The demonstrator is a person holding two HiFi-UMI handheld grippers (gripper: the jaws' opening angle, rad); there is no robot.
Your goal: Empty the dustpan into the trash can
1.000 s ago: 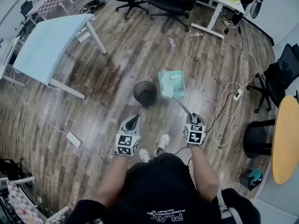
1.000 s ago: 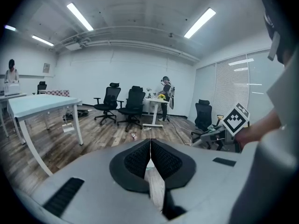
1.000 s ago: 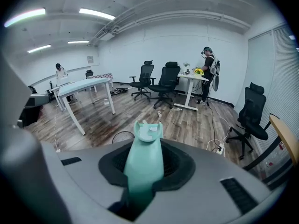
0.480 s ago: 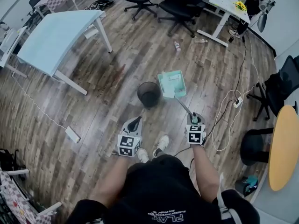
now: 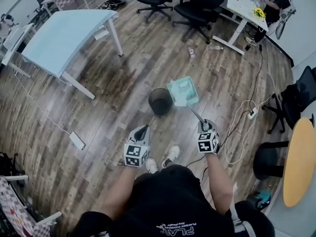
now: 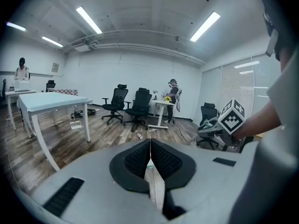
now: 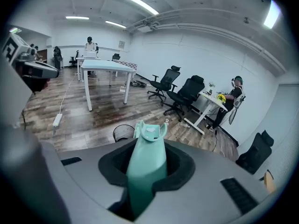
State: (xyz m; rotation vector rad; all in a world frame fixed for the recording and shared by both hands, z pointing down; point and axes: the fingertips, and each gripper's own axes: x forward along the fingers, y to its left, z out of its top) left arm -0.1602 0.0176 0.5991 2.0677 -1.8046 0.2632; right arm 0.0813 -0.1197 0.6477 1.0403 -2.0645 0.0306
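A mint-green dustpan [image 5: 182,92] hangs on a long handle just right of a round black trash can [image 5: 160,101] on the wood floor. My right gripper [image 5: 207,128] is shut on the dustpan's mint-green handle [image 7: 145,164], which fills the space between its jaws; the trash can [image 7: 123,133] shows beyond the handle's end, a little to its left. My left gripper [image 5: 140,132] is shut with nothing in it, its pads [image 6: 150,160] meeting, and it hovers above the floor short of the trash can.
A light blue table [image 5: 66,31] stands at the left. Black office chairs [image 5: 205,6] and a white desk [image 5: 244,9] are at the back. A white cable [image 5: 242,117] loops on the floor to the right, near a round yellow table [image 5: 298,162]. A bottle [image 5: 191,52] lies ahead.
The dustpan has shifted left and now sits close against the trash can's right rim. My right gripper has rolled with the handle. Both grippers have drifted slightly forward.
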